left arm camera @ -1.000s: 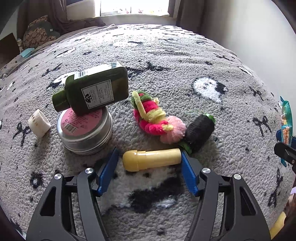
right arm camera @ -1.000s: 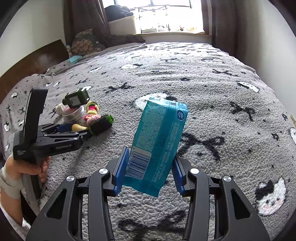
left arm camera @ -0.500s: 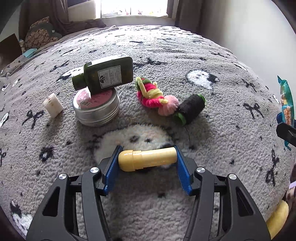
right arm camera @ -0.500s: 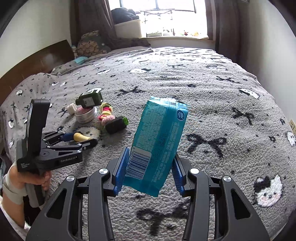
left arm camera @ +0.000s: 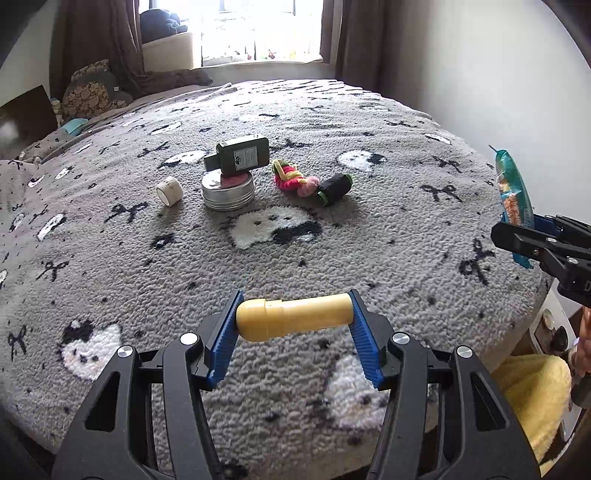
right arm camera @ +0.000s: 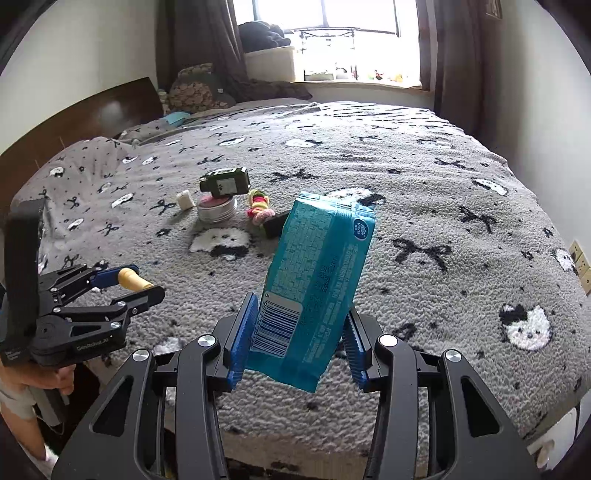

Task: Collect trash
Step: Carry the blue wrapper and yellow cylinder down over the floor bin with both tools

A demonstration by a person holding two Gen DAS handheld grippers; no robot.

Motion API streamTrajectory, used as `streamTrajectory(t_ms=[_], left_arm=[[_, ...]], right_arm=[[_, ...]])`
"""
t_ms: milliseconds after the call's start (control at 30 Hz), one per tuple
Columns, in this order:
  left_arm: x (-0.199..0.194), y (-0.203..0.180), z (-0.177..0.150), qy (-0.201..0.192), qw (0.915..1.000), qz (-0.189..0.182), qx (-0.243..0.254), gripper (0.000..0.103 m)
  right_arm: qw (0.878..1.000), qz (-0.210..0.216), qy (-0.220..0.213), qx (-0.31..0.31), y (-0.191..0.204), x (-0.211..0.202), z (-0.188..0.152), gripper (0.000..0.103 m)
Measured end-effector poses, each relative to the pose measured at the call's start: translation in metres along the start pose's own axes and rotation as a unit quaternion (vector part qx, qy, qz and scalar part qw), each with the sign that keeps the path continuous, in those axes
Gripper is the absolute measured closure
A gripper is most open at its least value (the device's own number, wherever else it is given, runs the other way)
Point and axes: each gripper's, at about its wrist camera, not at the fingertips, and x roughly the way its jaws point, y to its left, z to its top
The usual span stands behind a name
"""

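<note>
Left tongs (left arm camera: 293,325): clenched on a yellow tube (left arm camera: 293,318), which is held crosswise, one end against each blue pad (left arm camera: 225,332). The jaws were closing a little within the last second, with the tube between them. The tube is carried clear of the bed (left arm camera: 369,110), above the blanket near the bed's near edge.

Right tongs (right arm camera: 295,339): clamped on a teal packet (right arm camera: 317,280), gripped at its lower part, barcode toward the camera, the packet standing up and leaning slightly to the right. It is held off the blanket, above the near part of the bed. In the left wrist view the same packet is seen edge-on at the right margin, over the bed's right edge.

From the right wrist view, the left tongs are seen at the left, just off the bed's near-left edge, gripped from below by a hand (right arm camera: 44,380).

Farther out, toward the middle of the bed, a cluster is noted: a round metal tin (left arm camera: 228,190) with a dark green bottle (left arm camera: 240,158) lying across its lid; a small white cap (left arm camera: 170,190) just beside the tin on the side nearer the headboard; a pink and yellow fuzzy toy (left arm camera: 293,179) on the other side; a black thread spool (left arm camera: 334,188) touching the toy.

A grey blanket with cat faces and bows covers the bed. Pillows (left arm camera: 88,94) are seen at the far left corner, a window (left arm camera: 258,29) beyond.
</note>
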Motion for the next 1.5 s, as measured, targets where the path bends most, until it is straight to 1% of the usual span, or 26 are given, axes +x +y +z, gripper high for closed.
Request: streamTrajectory(t_ms=[200, 333, 467, 700, 867, 1033, 1267, 1500], left_arm=[[-0.046, -0.004, -0.026, -0.023, 0.9997, -0.005, 0.003, 0.050], [-0.066, -0.006, -0.050, -0.025, 0.9997, -0.007, 0.003, 0.050], [-0.075, -0.006, -0.079, -0.012, 0.9999, -0.007, -0.006, 0.050], [-0.078, -0.006, -0.134, 0.022, 0.9995, -0.006, -0.023, 0.049], [-0.068, -0.011, -0.165, 0.053, 0.9982, -0.011, -0.023, 0.050], [-0.046, -0.017, -0.193, 0.096, 0.9950, -0.019, -0.020, 0.049], [-0.015, -0.019, -0.229, 0.152, 0.9879, -0.022, -0.022, 0.050], [0.016, -0.021, -0.260, 0.206, 0.9775, -0.033, -0.031, 0.050]], right_arm=[[1.000, 0.003, -0.006, -0.015, 0.025, -0.028, -0.021, 0.058], [1.000, 0.013, 0.003, -0.025, 0.042, -0.037, -0.042, 0.058], [0.999, 0.027, 0.023, -0.025, 0.055, -0.038, -0.068, 0.058], [0.997, 0.046, 0.057, -0.028, 0.070, -0.037, -0.111, 0.058], [0.993, 0.059, 0.095, -0.042, 0.075, -0.028, -0.144, 0.058], [0.987, 0.067, 0.141, -0.041, 0.074, -0.009, -0.175, 0.058], [0.978, 0.067, 0.196, -0.030, 0.070, 0.018, -0.210, 0.058], [0.966, 0.069, 0.250, -0.018, 0.074, 0.051, -0.240, 0.058]])
